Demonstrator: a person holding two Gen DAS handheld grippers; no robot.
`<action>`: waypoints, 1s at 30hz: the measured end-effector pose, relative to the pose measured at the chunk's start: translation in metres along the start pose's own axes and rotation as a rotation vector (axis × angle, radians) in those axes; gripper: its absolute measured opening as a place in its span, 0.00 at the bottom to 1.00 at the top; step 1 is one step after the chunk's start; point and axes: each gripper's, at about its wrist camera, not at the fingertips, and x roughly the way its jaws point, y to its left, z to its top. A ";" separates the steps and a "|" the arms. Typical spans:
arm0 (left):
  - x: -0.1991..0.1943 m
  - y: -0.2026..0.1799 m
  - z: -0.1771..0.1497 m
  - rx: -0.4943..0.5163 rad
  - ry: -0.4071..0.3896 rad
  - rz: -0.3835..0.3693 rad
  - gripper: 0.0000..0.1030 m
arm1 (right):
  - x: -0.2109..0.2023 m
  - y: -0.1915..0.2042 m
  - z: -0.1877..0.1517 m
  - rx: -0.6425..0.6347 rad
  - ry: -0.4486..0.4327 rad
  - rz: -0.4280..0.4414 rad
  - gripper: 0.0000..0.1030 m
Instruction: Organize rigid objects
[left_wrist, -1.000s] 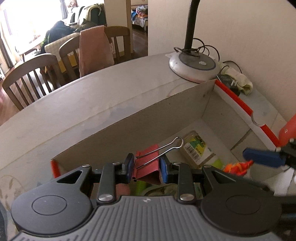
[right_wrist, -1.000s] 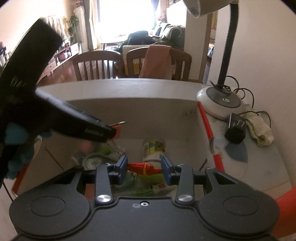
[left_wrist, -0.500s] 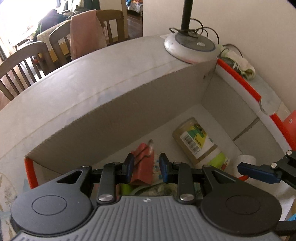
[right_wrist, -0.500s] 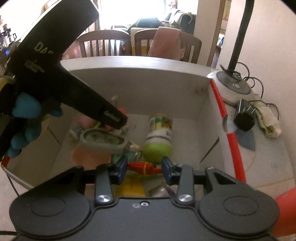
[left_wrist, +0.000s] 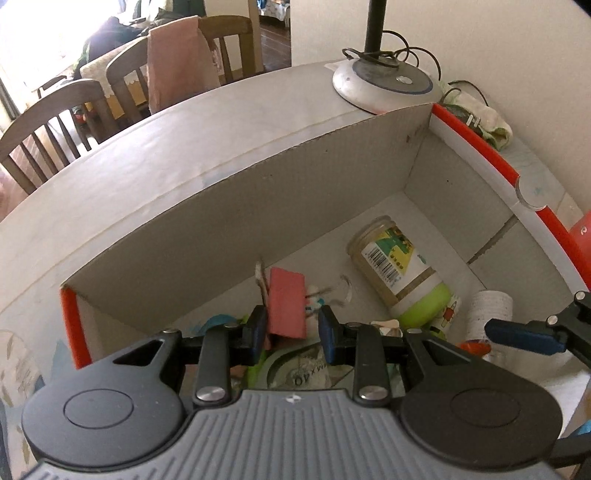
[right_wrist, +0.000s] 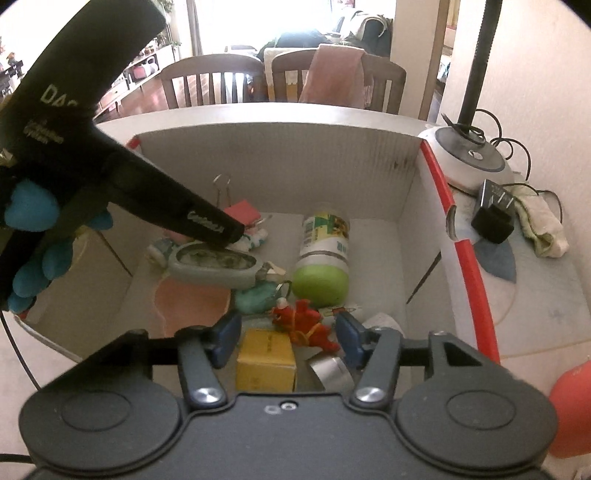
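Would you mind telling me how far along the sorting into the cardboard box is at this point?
Well along: the cardboard box already holds a green-capped jar, a yellow carton and more. The right gripper has just been opening, and the red toy figure lies between its jaws, apparently released. The left gripper is low in the box with the red binder clip between its fingers; whether it still grips is unclear.

Red binder clip (left_wrist: 286, 306) (upright), jar (left_wrist: 402, 273) lying

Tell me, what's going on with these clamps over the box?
A person is sorting small items into a cardboard box. The left gripper holds a red binder clip just above the contents. The right gripper has just been opening, and a red toy figure lies loose between its fingers.
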 end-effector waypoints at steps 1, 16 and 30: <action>-0.002 0.000 -0.001 -0.003 -0.005 -0.001 0.28 | -0.002 0.000 0.000 0.003 -0.006 0.003 0.59; -0.064 0.001 -0.031 -0.025 -0.113 -0.004 0.29 | -0.040 0.004 -0.002 0.043 -0.096 0.032 0.69; -0.125 0.013 -0.079 -0.041 -0.209 -0.058 0.29 | -0.086 0.025 -0.010 0.087 -0.203 0.032 0.77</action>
